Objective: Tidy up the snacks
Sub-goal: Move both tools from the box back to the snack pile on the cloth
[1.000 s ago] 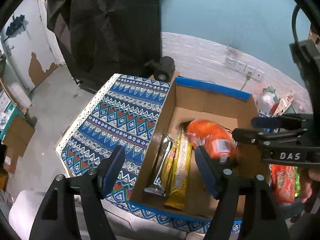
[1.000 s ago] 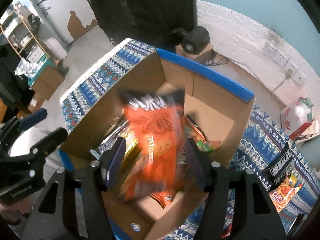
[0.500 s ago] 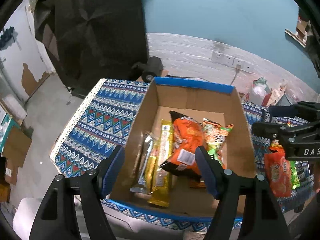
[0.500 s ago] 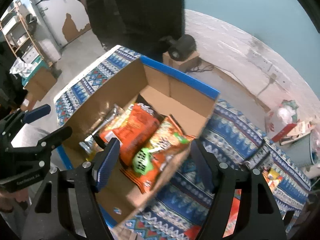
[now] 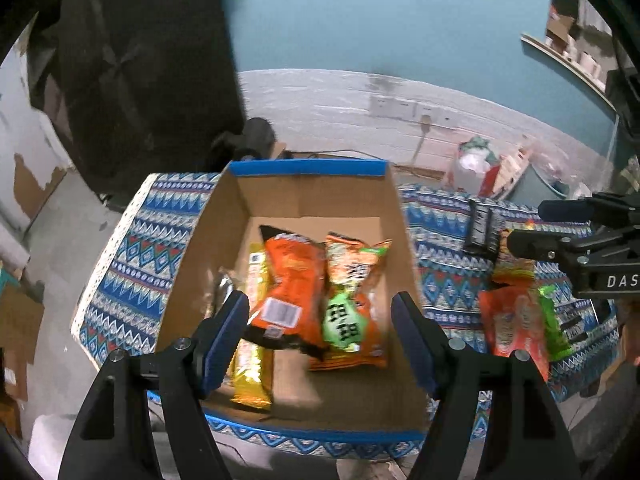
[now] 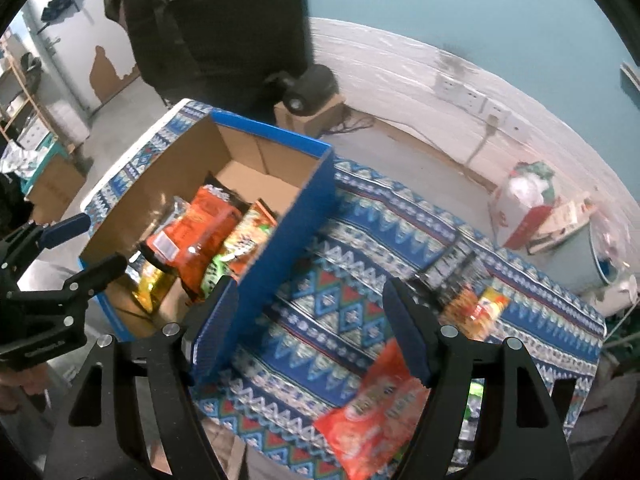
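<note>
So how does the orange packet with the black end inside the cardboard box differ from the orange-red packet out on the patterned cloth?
The orange packet with the black end lies inside the cardboard box, overlapping other snacks. The orange-red packet lies alone on the patterned cloth, unboxed, below the right gripper. Both are soft orange bags, and neither is gripped.

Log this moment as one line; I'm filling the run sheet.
left tool: open, empty, over box | right tool: open, empty, over cloth | orange bag: in box | red pack: on cloth
</note>
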A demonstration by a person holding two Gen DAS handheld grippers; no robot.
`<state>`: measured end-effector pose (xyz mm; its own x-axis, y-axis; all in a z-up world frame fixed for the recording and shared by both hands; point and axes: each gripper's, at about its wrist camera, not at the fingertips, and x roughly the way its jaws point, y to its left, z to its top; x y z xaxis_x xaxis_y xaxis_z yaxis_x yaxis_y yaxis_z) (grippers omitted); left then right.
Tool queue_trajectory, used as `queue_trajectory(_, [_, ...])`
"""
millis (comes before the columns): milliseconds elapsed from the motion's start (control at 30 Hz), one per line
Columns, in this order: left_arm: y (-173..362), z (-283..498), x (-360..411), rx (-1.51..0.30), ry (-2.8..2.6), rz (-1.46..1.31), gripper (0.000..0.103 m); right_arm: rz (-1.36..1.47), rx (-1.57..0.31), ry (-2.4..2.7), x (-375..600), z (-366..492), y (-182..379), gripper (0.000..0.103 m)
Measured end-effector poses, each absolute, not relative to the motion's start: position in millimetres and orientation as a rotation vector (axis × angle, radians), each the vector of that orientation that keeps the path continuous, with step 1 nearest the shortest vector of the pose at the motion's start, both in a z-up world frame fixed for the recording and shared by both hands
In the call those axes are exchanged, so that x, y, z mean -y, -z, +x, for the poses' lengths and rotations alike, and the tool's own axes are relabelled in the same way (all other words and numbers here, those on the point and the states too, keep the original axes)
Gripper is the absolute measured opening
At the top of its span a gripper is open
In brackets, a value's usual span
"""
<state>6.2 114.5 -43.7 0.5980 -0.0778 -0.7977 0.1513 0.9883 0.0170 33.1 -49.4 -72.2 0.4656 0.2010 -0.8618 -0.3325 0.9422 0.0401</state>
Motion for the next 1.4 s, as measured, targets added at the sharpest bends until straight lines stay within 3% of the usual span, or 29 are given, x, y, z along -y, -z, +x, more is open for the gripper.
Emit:
queue_trajectory(800, [57,-9,10,-0.988,0.350,0.223,0.079,-0.069,-1.091,-0.135,178,-18,87,0.079])
queue_trajectory(1400, [105,-4,95,-1.139,0.452,0.244,0.080,0.024,-1.156,-0.012,262,-51,123,0.079])
